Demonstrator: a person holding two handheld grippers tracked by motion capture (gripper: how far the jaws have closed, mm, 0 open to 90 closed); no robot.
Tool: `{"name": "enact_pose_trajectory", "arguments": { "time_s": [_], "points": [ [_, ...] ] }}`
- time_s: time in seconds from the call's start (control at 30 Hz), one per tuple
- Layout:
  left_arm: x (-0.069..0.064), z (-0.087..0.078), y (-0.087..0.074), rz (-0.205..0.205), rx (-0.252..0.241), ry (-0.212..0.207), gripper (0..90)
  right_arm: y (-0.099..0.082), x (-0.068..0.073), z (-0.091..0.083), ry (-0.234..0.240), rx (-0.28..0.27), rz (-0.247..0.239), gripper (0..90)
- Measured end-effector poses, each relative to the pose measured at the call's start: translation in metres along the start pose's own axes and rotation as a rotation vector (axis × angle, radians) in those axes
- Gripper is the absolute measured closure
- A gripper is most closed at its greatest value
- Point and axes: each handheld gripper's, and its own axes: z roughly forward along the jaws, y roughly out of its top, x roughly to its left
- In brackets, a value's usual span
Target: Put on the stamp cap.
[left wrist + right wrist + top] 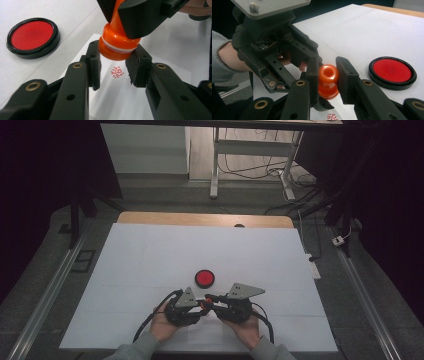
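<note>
An orange stamp point(116, 46) with a white band hangs just above a small white paper point(117, 102), and both grippers hold it. My left gripper point(115, 67) is shut on its wide base, one pad on each side. In the right gripper view my right gripper point(327, 75) is shut on the stamp's round knob point(328, 73). A red imprint point(117, 72) shows on the paper right under the stamp. In the high view the two grippers meet at the stamp point(204, 304) near the table's front edge. The left gripper's body point(269, 32) fills the left of the right gripper view.
A round red ink pad point(204, 278) in a black case lies open on the white table cover point(150, 255), just beyond the grippers. It also lies to the left in the left gripper view point(32, 37). Desk legs and cables stand on the floor behind the table.
</note>
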Motion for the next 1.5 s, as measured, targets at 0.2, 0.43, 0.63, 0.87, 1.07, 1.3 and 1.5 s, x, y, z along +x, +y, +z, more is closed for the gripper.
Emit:
{"name": "enact_pose_trajectory", "arguments": {
  "time_s": [0.2, 0.43, 0.63, 0.87, 1.07, 1.3, 1.5],
  "points": [
    [-0.0001, 0.0000, 0.0000, 0.001, 0.001, 0.001, 65.3, -0.0003, -0.0002, 0.0001, -0.001, 0.000, 0.000, 72.1],
    [0.0000, 0.0000, 0.0000, 0.000, 0.000, 0.000, 65.3, -0.0002, -0.0001, 0.0000, -0.001, 0.000, -0.001, 72.1],
    [-0.0002, 0.0004, -0.0001, -0.001, 0.003, 0.000, 65.3, -0.0006, 0.0000, 0.0003, -0.001, 0.002, 0.000, 72.1],
    [-0.0008, 0.0006, -0.0002, 0.001, 0.003, 0.001, 65.3, -0.0008, 0.0002, 0.0005, -0.001, 0.003, -0.002, 72.1],
    [-0.0006, 0.0000, -0.0003, 0.004, 0.002, 0.006, 65.3, -0.0008, -0.0007, -0.0001, -0.009, 0.001, -0.005, 72.1],
    [-0.0020, 0.0005, -0.0002, 0.005, -0.005, 0.002, 65.4, -0.0010, -0.0001, 0.0007, -0.008, 0.008, -0.005, 72.1],
    [-0.0030, -0.0008, 0.0001, 0.003, -0.015, 0.014, 65.5, -0.0012, 0.0002, 0.0011, -0.010, 0.003, -0.003, 72.1]
  ]
}}
